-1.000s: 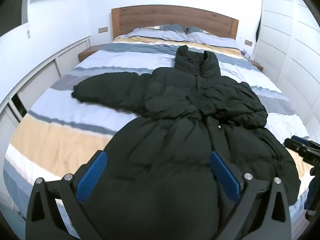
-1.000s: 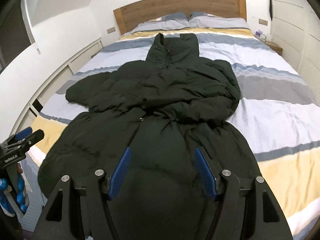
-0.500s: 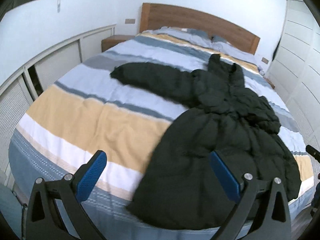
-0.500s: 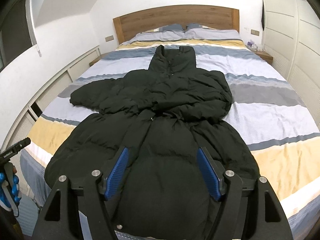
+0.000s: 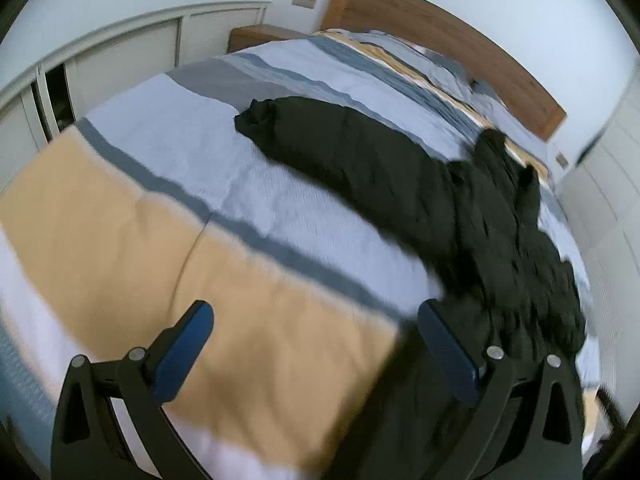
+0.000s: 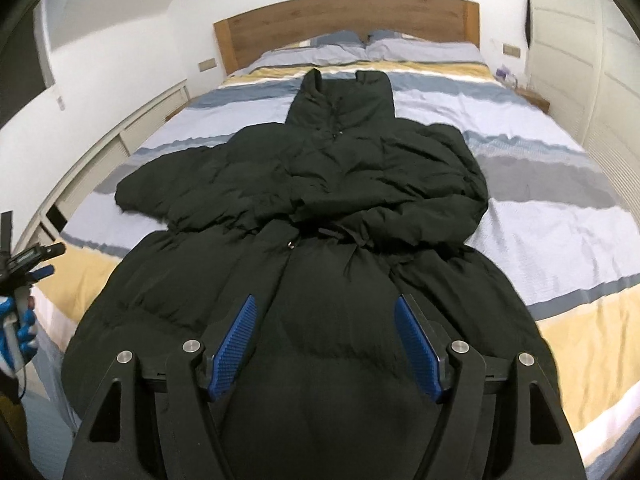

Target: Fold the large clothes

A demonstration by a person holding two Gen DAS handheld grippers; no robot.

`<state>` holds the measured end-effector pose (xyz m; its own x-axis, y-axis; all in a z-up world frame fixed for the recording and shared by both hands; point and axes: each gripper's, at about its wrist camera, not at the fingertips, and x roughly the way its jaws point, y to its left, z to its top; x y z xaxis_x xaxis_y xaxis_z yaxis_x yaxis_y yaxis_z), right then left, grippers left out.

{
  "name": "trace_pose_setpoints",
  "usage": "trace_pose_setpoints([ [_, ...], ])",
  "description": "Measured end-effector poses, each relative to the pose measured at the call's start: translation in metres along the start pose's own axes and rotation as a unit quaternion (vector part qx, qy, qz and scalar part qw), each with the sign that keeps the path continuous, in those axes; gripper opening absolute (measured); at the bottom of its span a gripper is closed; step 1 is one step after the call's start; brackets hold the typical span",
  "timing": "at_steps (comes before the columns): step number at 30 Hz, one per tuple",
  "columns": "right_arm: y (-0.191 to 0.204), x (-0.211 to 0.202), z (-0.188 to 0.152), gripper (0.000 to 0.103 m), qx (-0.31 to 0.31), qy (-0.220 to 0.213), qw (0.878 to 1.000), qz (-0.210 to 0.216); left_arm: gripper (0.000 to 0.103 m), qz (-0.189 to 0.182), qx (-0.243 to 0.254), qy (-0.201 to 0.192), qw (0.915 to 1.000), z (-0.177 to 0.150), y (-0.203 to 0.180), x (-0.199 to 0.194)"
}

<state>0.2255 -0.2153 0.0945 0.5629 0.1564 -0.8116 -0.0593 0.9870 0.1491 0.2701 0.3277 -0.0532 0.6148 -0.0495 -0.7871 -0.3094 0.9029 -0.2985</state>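
Note:
A long black puffer coat (image 6: 320,200) lies face up on the striped bed (image 6: 560,220), hood toward the headboard. Its left sleeve (image 5: 320,136) stretches out sideways, while the other sleeve (image 6: 436,216) lies folded across the waist. My right gripper (image 6: 326,304) hovers open above the coat's lower part, with nothing between its blue pads. Over the bed's yellow stripe, beside the coat's left edge, my left gripper (image 5: 316,312) stands open and empty; that view is blurred. In the right wrist view the left gripper (image 6: 32,256) shows at the far left, held by a gloved hand (image 6: 16,328).
A wooden headboard (image 6: 344,20) and pillows (image 6: 420,50) are at the far end. Low white cabinets (image 5: 120,52) run along the bed's left side with a nightstand (image 5: 260,36). White wardrobe doors (image 6: 592,60) stand on the right.
My left gripper has swung left off the coat and down toward the bed's left side, rolling as it went. My right gripper drew back slightly and its jaws widened a little.

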Motion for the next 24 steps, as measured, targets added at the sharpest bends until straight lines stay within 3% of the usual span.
trace_pose_setpoints([
  [8,-0.018,0.044,0.008,0.071,0.028,0.022,0.999,-0.01,0.102,-0.01,-0.066,0.007,0.9978,0.065,0.013,0.085],
  [12,-0.025,0.06,0.007,0.071,0.03,0.034,0.999,-0.018,0.095,-0.026,-0.113,0.017,0.9931,0.085,0.023,0.124],
  [17,-0.037,0.073,0.005,0.071,0.034,0.042,0.998,-0.033,0.076,-0.081,-0.197,0.039,0.9764,0.1,0.039,0.169],
  [19,-0.043,0.076,0.005,0.071,0.038,0.043,0.998,-0.035,0.074,-0.094,-0.224,0.04,0.9691,0.103,0.043,0.182],
  [24,-0.05,0.079,0.005,0.071,0.031,0.044,0.997,-0.05,0.074,-0.109,-0.253,0.031,0.9608,0.113,0.05,0.2],
])
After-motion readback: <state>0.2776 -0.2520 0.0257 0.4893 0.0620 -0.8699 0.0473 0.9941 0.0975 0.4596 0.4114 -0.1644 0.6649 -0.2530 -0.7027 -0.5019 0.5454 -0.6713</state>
